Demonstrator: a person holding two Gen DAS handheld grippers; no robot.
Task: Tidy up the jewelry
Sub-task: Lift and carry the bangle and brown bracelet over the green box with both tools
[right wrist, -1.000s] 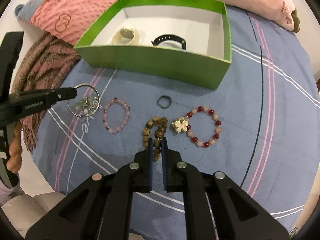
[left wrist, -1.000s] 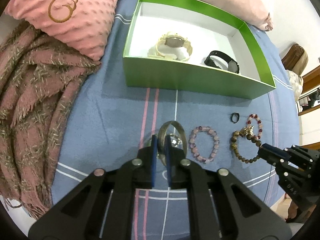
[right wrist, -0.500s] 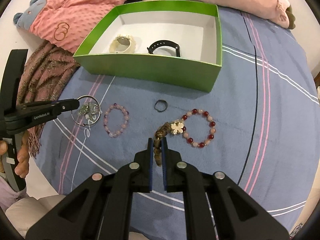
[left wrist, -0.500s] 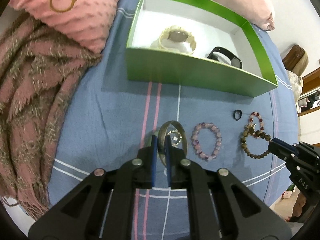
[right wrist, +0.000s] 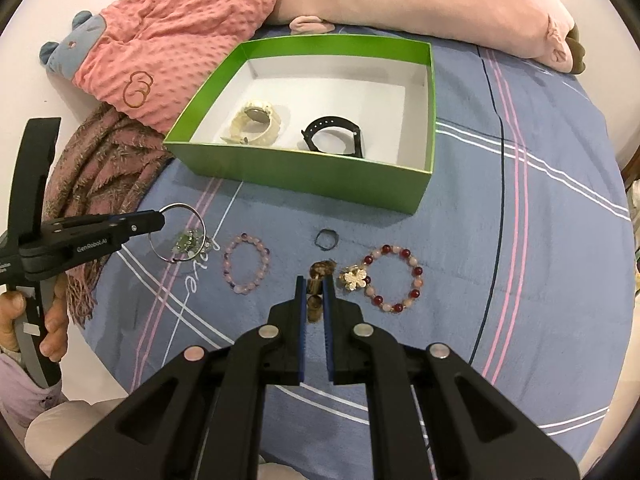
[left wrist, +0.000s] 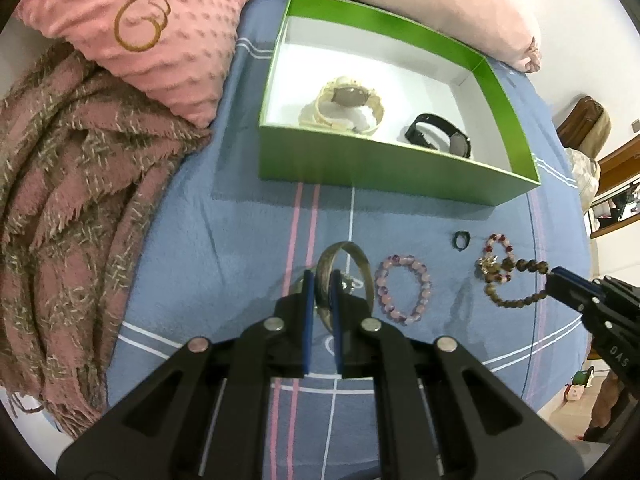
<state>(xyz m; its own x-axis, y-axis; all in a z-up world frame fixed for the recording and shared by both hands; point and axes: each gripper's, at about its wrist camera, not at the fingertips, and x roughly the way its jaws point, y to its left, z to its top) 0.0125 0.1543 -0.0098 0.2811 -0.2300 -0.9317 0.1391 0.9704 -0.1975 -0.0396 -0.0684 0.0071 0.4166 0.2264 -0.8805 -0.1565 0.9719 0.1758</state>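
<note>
The left gripper (left wrist: 321,280) was clenched on the silver bangle (left wrist: 347,276) at lower centre, lifted above the blue bedspread (left wrist: 240,240). The right gripper (right wrist: 315,284) pinched the brown bead bracelet (right wrist: 317,280) at centre frame. The green box (right wrist: 304,176) above held a cream watch (right wrist: 256,122) and a black watch (right wrist: 336,140)

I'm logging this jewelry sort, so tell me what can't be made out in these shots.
- Brown bead bracelet, right wrist view: mostly hidden between the right gripper fingers.
- Silver bangle, left wrist view: lower arc hidden behind the left gripper.
- Black watch, left wrist view: partly cut off by the green box front wall.
</note>
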